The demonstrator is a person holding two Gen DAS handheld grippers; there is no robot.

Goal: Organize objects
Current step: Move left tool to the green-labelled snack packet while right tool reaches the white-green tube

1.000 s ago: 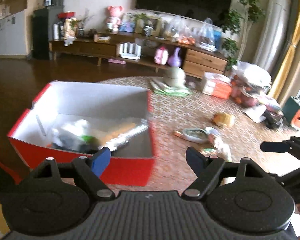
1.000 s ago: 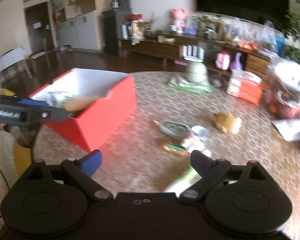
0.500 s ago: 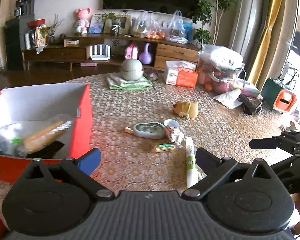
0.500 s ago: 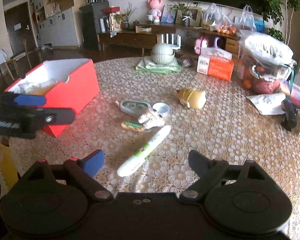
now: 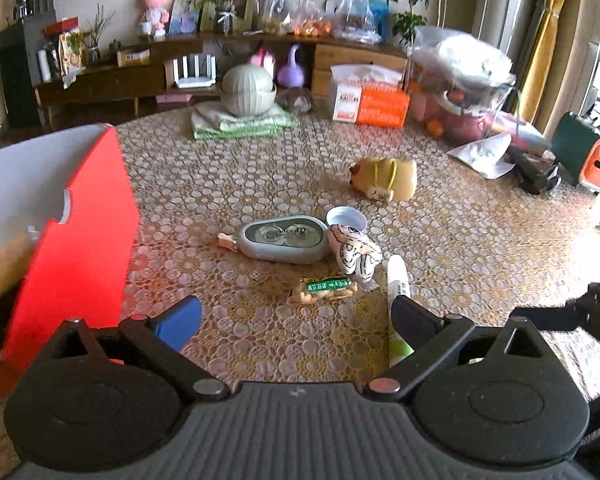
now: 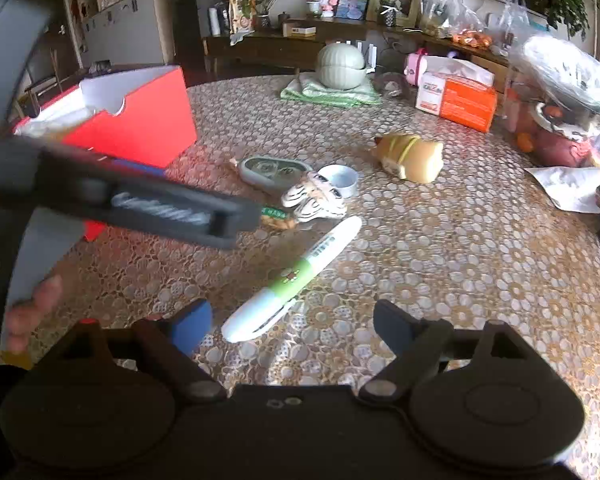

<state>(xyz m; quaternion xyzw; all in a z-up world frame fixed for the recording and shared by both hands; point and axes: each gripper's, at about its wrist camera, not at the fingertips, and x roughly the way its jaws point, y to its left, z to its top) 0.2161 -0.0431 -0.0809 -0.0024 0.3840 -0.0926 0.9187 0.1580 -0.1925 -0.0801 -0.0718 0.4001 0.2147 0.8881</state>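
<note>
The right gripper point(image 6: 290, 326) sits at the bottom of its picture with its two fingers spread wide and nothing between them. Just past it, low in the middle of the frame, lies the white and green pen point(image 6: 296, 276) on the lacy tablecloth point(image 6: 440, 264). The pen looks light, hard and smooth, so it could roll or slip; I think the best place to pinch it is across the green band in the middle, with a finger on each long side. Its long line runs from lower left to upper right in the right view, with the clip end near the gripper and the other end pointing up toward the striped toy point(image 6: 314, 200). The left gripper point(image 5: 296, 320) is also spread wide and holds nothing; in its view the pen point(image 5: 398, 280) is partly hidden behind the right-hand finger. A little farther off, in the middle of the frame, are a small snack packet point(image 5: 324, 288), a grey oval case point(image 5: 282, 238) and a little white cup point(image 5: 346, 218). The red box point(image 5: 76, 240) stands at the left edge. A yellow soft toy point(image 5: 384, 178) lies farther back.
</note>
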